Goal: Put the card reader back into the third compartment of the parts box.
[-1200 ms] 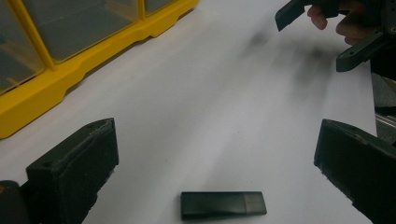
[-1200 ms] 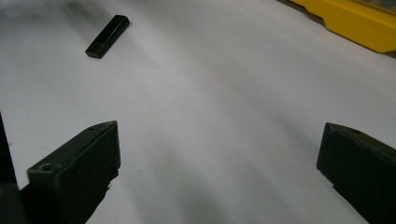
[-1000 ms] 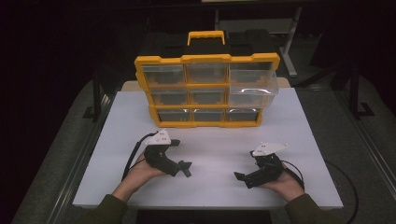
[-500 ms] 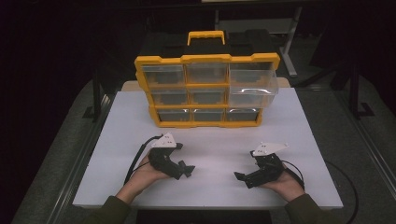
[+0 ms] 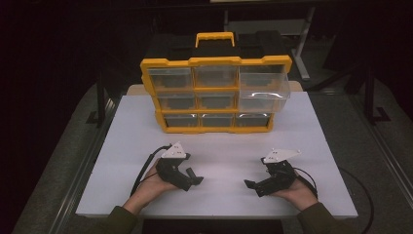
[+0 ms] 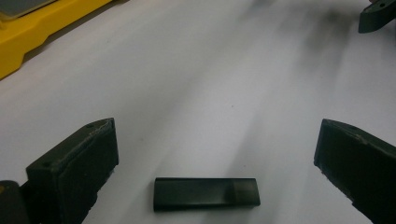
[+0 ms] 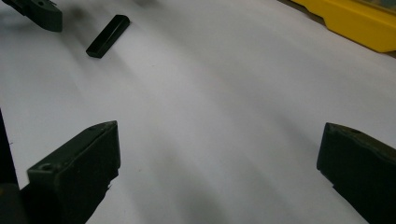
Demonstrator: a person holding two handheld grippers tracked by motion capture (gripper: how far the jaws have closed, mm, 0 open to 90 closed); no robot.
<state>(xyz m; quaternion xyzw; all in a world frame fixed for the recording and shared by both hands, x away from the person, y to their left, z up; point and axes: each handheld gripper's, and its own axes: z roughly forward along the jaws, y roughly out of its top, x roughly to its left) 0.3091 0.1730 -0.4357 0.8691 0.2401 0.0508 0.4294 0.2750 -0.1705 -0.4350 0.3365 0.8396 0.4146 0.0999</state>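
Small black bar (image 6: 206, 193) seen flat on white bench (image 5: 219, 146), between wide-open fingers of left gripper (image 6: 215, 154), not yet gripped. Right gripper (image 7: 219, 158) wide open too, nothing held. Yellow drawer box (image 5: 214, 92) farther back. Pick-up judged still to be done.

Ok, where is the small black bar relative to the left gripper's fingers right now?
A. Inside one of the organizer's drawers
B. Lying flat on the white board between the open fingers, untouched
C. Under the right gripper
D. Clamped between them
B: in the left gripper view the small black bar lies flat on the white board, with the left gripper open and a gap between the bar and each of the fingers.
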